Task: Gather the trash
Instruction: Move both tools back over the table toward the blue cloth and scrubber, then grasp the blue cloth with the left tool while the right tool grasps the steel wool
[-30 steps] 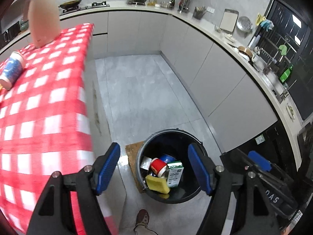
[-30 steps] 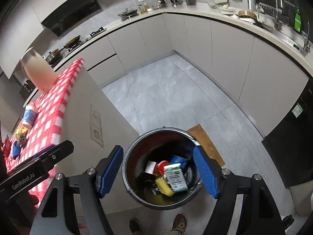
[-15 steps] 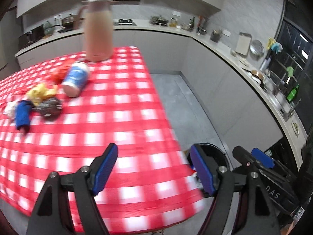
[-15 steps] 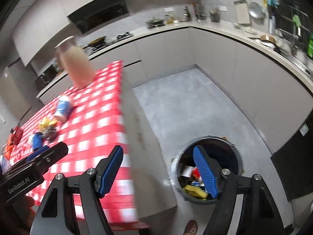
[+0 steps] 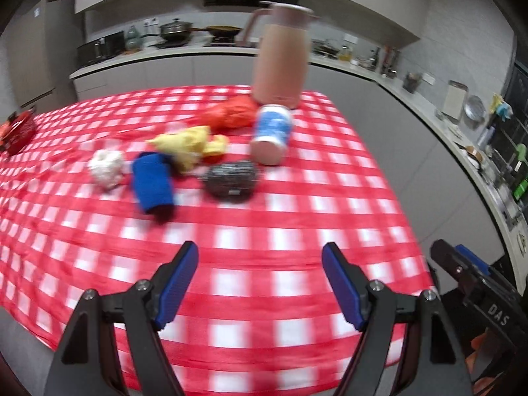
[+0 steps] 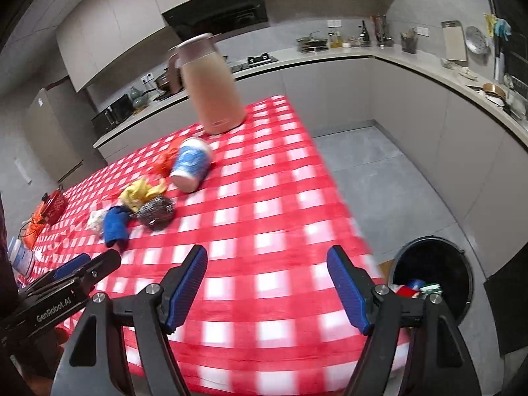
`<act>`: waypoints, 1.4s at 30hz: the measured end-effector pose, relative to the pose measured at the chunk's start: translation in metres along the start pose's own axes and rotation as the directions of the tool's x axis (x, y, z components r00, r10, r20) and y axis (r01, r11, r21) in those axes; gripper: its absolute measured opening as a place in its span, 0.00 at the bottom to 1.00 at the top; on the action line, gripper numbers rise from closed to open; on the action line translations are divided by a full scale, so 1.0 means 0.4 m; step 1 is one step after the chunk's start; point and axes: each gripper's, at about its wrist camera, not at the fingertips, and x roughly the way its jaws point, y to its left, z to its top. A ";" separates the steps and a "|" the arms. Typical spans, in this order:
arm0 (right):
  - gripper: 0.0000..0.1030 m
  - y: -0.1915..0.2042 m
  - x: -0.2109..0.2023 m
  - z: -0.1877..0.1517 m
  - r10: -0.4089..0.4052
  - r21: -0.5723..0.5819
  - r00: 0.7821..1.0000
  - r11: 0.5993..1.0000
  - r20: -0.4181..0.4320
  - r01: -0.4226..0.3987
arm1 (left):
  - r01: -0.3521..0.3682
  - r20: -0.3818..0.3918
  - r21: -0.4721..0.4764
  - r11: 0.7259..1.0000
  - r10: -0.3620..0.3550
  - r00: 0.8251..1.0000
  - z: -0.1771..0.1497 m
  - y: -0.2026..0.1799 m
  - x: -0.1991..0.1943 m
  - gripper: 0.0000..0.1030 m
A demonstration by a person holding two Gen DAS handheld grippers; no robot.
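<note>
Table (image 5: 264,247), covered by a red-and-white checked cloth, serves as the reference surface; all loose items lie on its far half. Bin (image 6: 432,264), dark and round, stands on the floor off the table's right-hand corner and already contains several discarded pieces. Pink thermos jug (image 5: 282,56) stands upright at the table's far edge and is probably not trash.

Trash cluster, largest first. Blue-and-white cup (image 5: 272,133) lies on its side just in front of the jug: judged light, stiff but crushable, and liable to roll; best taken across its middle. Orange plastic wad (image 5: 231,114) lies left of the cup, close to the jug's base: soft, light, graspable anywhere. Blue cloth roll (image 5: 152,181) lies nearest the table's front: soft and compliant; take it across its width. Yellow crumpled wrapper (image 5: 188,143) touches the blue roll's far end: thin and yielding. Dark metallic scourer (image 5: 231,178), between cup and blue roll: springy, rough, unlikely to slip. White crumpled paper ball (image 5: 107,165), left of the blue roll: very light, easily crushed.

Left gripper (image 5: 260,283) and right gripper (image 6: 267,290) both hover above the table's near edge, jaws spread wide apart, holding nothing.
</note>
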 end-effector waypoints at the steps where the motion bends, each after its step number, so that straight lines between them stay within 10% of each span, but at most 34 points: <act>1: 0.75 0.024 0.010 -0.003 0.007 -0.010 1.000 1.000 -0.007 -0.007 | -0.012 -0.001 -0.008 1.000 0.012 1.000 0.003 0.022 0.003 0.76; 24: 0.75 0.203 0.209 0.049 0.155 -0.130 0.981 0.977 -0.118 -0.170 | -0.157 -0.041 -0.153 0.976 0.152 0.987 0.047 0.226 0.081 0.76; 42: 0.75 0.362 0.372 0.094 0.066 -0.086 0.988 0.993 -0.137 -0.078 | -0.007 -0.082 -0.058 0.998 0.003 0.997 0.183 0.333 0.268 0.76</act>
